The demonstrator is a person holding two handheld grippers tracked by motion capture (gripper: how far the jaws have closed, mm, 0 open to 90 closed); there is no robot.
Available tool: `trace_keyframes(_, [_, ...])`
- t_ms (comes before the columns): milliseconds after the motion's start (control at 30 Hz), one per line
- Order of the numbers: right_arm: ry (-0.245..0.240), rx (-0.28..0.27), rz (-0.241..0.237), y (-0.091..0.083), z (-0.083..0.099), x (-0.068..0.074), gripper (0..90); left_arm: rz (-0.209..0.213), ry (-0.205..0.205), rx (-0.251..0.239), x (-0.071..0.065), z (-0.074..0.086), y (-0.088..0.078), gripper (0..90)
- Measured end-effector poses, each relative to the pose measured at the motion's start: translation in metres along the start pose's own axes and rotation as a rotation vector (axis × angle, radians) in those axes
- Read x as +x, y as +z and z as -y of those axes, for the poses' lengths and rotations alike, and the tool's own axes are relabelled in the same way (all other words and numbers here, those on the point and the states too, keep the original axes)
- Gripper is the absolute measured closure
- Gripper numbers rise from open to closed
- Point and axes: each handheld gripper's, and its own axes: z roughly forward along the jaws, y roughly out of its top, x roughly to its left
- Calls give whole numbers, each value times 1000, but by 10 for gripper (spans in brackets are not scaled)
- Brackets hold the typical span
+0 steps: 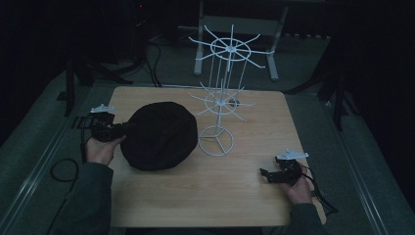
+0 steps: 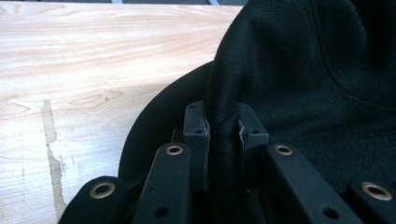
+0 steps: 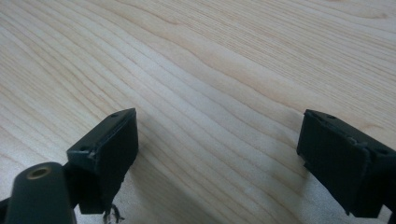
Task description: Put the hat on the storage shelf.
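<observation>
Your left gripper (image 2: 223, 133) has its jaws pinching a fold at the edge of the round black fabric hat (image 1: 159, 135), which lies on the light wooden desk (image 1: 205, 186) toward its left edge, just beside the ring base of the white wire hanging rack (image 1: 220, 105). So the step in hand looks like the grasp, made and ready to lift; the hat's body rests flat on the desk. Your right gripper (image 3: 217, 154) waits near the desk's front right corner, jaws spread wide over bare wood, holding nothing. Next, you likely need to raise the hat clear of the desk and carry it toward one of the rack's wire arms; soft cloth will sag, so consider bringing the right gripper in to support the far edge.
</observation>
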Motion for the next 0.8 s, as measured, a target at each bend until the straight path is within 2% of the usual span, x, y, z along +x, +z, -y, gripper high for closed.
trace_keyframes(800, [1, 0, -1, 0, 0, 0, 125, 18, -41, -87, 7, -10, -26, 791])
